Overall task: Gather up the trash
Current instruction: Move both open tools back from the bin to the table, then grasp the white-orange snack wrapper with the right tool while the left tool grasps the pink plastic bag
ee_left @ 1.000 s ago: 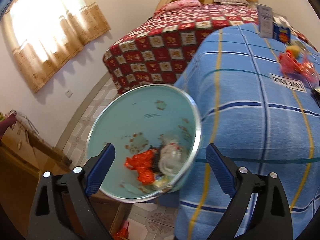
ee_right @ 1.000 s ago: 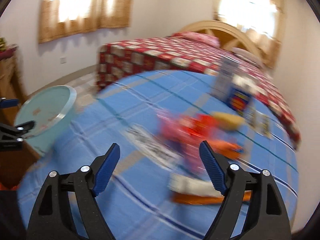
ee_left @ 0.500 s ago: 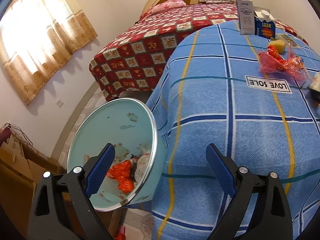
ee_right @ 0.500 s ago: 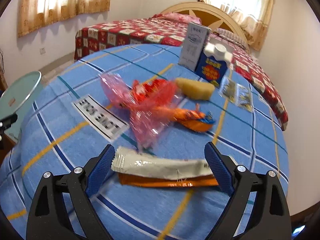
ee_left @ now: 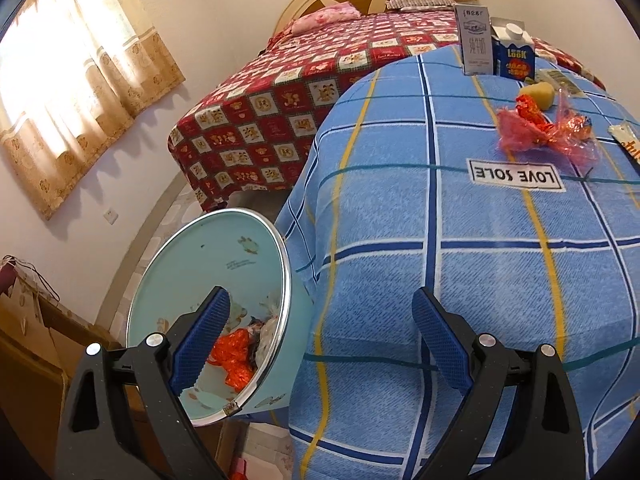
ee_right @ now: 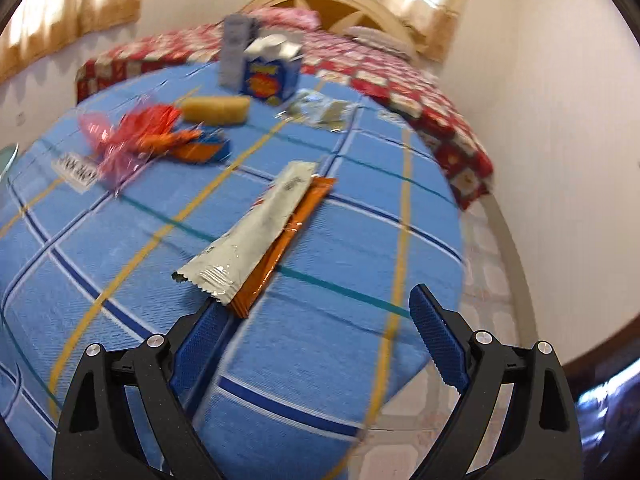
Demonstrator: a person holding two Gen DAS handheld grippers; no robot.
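Lettering reading "LOVE SOLE" is printed upside down on a white label point(ee_left: 517, 175) sewn to the blue checked cloth of the counter point(ee_left: 460, 280); in the right wrist view the same label point(ee_right: 76, 168) is too blurred to be read. "LOOK" can be made out on the blue carton point(ee_left: 513, 58), which stands upright at the far edge just beside a tall grey box point(ee_left: 475, 40) whose print cannot be read. A pale green bin point(ee_left: 192, 280) is shown only in the left wrist view, tilted beside the counter edge, with crumpled red wrappers point(ee_left: 234, 356) and a clear plastic scrap held inside it. A long white sachet point(ee_right: 256, 232) lying on top of an orange wrapper point(ee_right: 288, 240) is seen fully only in the right wrist view, just ahead of the right claw point(ee_right: 316, 344); a silver packet point(ee_right: 320, 110) near the carton is also seen clearly there. A pink and red plastic heap point(ee_left: 540, 130), touching a blue and orange wrapper point(ee_right: 200, 148), lies mid-counter near a yellow sponge-like lump point(ee_right: 216, 109). The left claw point(ee_left: 320, 340) is spread wide and empty, 1 finger over the bin mouth and the other over the cloth. The right claw is likewise spread apart, gripping nothing, above the near counter edge. A bed point(ee_left: 280, 112) with a red patterned cover is seen beyond the counter.
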